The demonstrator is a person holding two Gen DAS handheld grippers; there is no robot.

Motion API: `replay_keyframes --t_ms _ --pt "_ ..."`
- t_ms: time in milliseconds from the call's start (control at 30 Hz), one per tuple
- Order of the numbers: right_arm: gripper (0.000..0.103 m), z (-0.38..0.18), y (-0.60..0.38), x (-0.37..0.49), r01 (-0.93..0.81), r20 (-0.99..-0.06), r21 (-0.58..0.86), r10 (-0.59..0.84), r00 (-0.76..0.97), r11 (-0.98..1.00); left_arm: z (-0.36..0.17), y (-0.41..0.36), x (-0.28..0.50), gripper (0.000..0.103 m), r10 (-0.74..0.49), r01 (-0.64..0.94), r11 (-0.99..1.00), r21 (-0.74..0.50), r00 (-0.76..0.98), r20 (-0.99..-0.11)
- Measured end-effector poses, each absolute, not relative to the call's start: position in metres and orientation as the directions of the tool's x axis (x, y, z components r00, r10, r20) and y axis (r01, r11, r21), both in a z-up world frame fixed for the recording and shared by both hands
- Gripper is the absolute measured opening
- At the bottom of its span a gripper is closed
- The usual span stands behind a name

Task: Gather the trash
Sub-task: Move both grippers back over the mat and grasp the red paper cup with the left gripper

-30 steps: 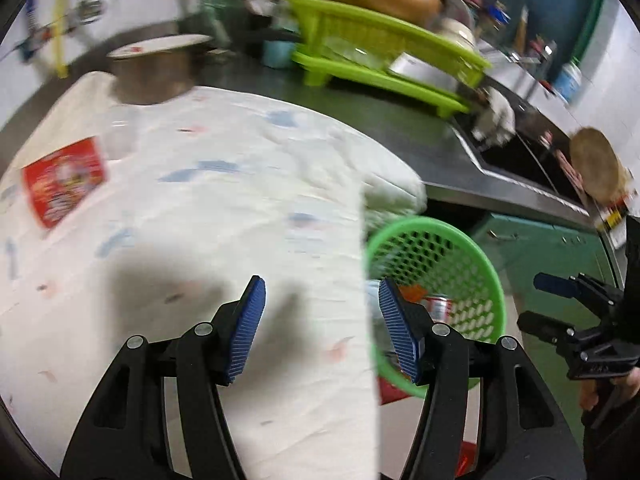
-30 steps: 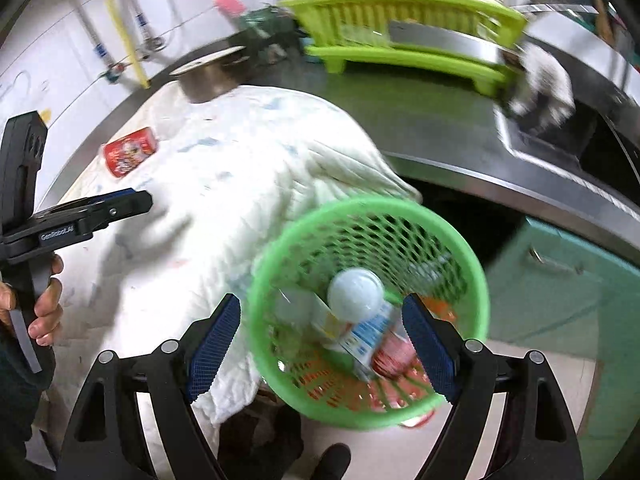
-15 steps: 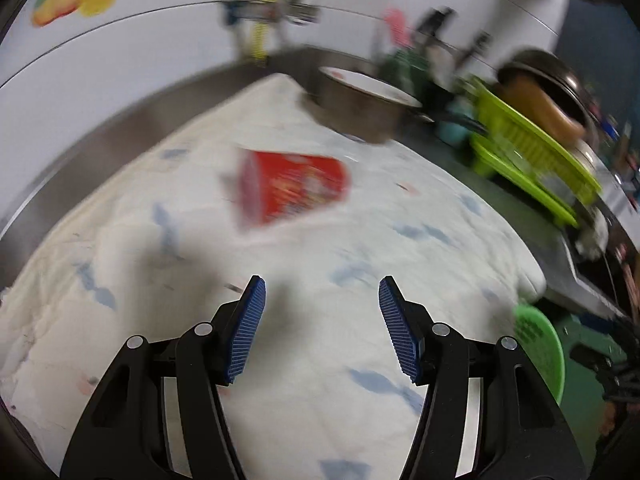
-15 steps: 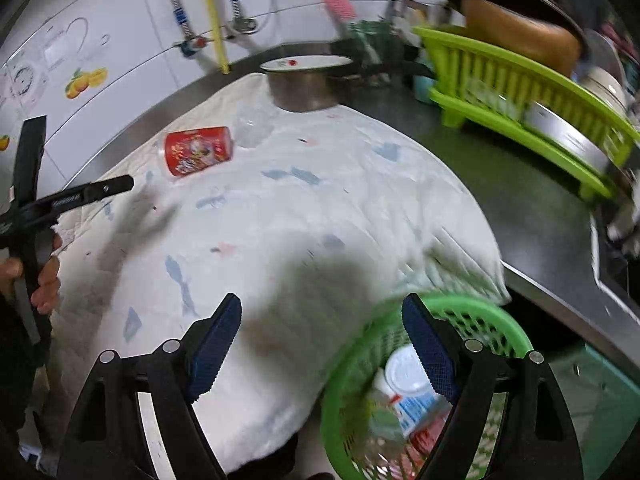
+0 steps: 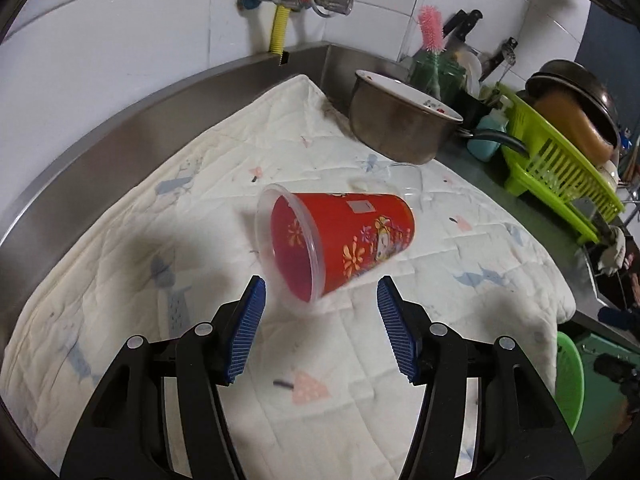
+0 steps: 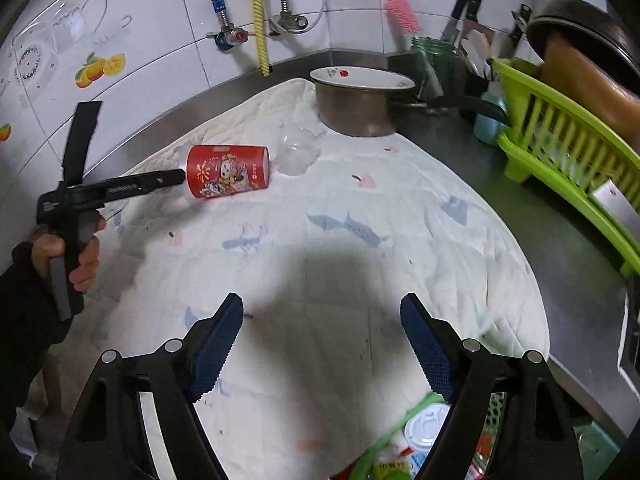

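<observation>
**On the quilted cloth: red cup next**

Just ahead of the left gripper (image 5: 319, 322), spread wide and holding nothing: red cup (image 5: 340, 240), on its side, mouth toward it. Straddle the rim, squeeze gently to avoid crushing. Right gripper (image 6: 322, 344) likewise agape, above green basket (image 6: 404, 438).

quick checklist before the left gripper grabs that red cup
1. Left gripper open wide enough: ok.
2. Red cup lined up between the fingers: ok; it lies on its side, mouth toward the gripper, just ahead of the tips.
3. Clear plastic cup beside the red one out of the closing path: ok.
4. Right gripper open and empty: ok.
5. Green basket within reach of the quilt's edge: cannot tell.
</observation>
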State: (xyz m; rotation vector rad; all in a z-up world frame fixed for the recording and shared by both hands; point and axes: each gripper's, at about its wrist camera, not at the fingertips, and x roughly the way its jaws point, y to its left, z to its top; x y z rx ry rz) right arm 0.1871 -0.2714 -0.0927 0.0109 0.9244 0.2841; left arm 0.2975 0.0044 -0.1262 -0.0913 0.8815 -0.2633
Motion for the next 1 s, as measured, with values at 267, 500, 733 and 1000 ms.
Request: replay_keyframes --t_ms 267,500,733,1000 --pt "0.078 -0.094 -0.269 0.211 -0.253 -0.789 0.108 0.238 0.567 0.961 -0.147 0.003 0.317 0.023 -0.334 0.224 0.942 -0.249 0.579 -0.744" --pt "0.071 -0.091 -0.261 0.241 -0.301 -0.775 0.101 0.265 0.574 0.948 -0.141 -0.001 0.302 0.004 -0.357 0.242 0.934 -0.263 0.598 -0.718" --pt "0.061 -0.091 -0.237 0.289 -0.388 -0.769 0.103 0.320 0.553 0.916 -0.129 0.020 0.272 0.003 -0.330 0.203 0.944 -0.261 0.616 -0.715" --pt "0.061 -0.108 -0.198 0.356 -0.478 -0.789 0.066 0.339 0.513 0.876 -0.119 0.052 0.236 0.003 -0.310 0.170 0.950 -0.263 0.641 -0.702"
